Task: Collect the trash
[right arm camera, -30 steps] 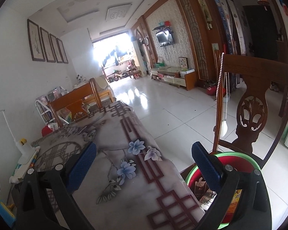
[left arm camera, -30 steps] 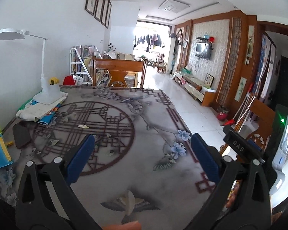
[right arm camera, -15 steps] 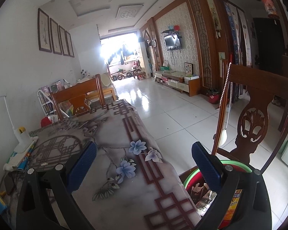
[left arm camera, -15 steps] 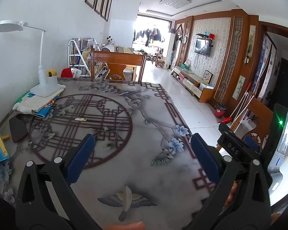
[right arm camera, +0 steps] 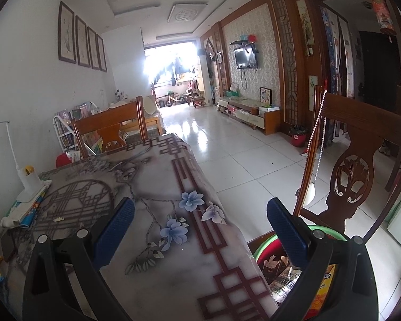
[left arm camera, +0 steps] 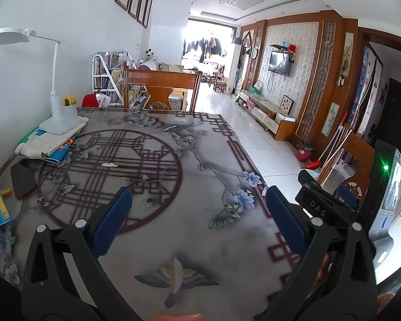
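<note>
Both the left gripper (left arm camera: 197, 211) and right gripper (right arm camera: 200, 223) hover with jaws apart and empty. Just below the right jaws, off the worktop (right arm camera: 157, 267) edge, the bin (right arm camera: 270, 240) holds wrappers. Far ahead of the left jaws lies a pale scrap (left arm camera: 109, 164), probably the next pickup, calling for a forward reach.

Black clamp arms, silver screws, blue textured fingers (left arm camera: 112, 218)
</note>
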`<state>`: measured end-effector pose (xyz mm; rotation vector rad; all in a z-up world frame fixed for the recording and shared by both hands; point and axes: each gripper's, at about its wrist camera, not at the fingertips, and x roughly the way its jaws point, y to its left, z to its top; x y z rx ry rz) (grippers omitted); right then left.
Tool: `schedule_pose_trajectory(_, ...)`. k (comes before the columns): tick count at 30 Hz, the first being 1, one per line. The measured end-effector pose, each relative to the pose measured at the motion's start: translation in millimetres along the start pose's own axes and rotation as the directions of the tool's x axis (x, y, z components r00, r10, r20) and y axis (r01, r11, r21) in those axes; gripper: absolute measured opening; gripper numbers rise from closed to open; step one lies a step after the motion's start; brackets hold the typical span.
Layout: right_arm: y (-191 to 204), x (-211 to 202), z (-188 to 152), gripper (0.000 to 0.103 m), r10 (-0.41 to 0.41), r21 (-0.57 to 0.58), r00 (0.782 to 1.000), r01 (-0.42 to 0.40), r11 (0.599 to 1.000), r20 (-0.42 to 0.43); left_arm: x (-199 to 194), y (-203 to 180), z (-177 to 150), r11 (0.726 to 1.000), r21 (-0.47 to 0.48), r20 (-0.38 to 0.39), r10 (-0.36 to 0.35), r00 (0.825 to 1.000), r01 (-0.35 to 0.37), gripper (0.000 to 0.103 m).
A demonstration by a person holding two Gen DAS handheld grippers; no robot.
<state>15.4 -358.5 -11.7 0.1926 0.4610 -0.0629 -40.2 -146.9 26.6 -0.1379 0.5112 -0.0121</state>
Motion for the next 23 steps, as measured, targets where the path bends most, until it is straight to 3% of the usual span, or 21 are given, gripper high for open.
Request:
schedule_pose_trajectory(15, 14.0, 12.3, -7.4, 0.095, 0.01, -0.07, 0.998, -0.014, 0.997, -0.057, 5.8, 10.3, -5.4, 1.0, -0.023, -0.021, -0.006, 1.0, 0.006, 0.098)
schedule_pose_trajectory(18, 25.3, 34.1, -12.4, 0.095, 0.027, -0.092, 0.991, -0.039, 0.995, -0.131, 11.8, 18.7, -7.4, 0.999, -0.034, -0.039, 0.023, 0.999, -0.024, 0.098)
schedule_pose_trajectory(23, 48.9, 97.0, -35.4, 0.095, -0.001, -0.138, 0.94, -0.049, 0.989, -0.34, 26.3, 43.5, -14.3, 0.996, -0.048, -0.09, 0.068, 0.994, -0.072, 0.098)
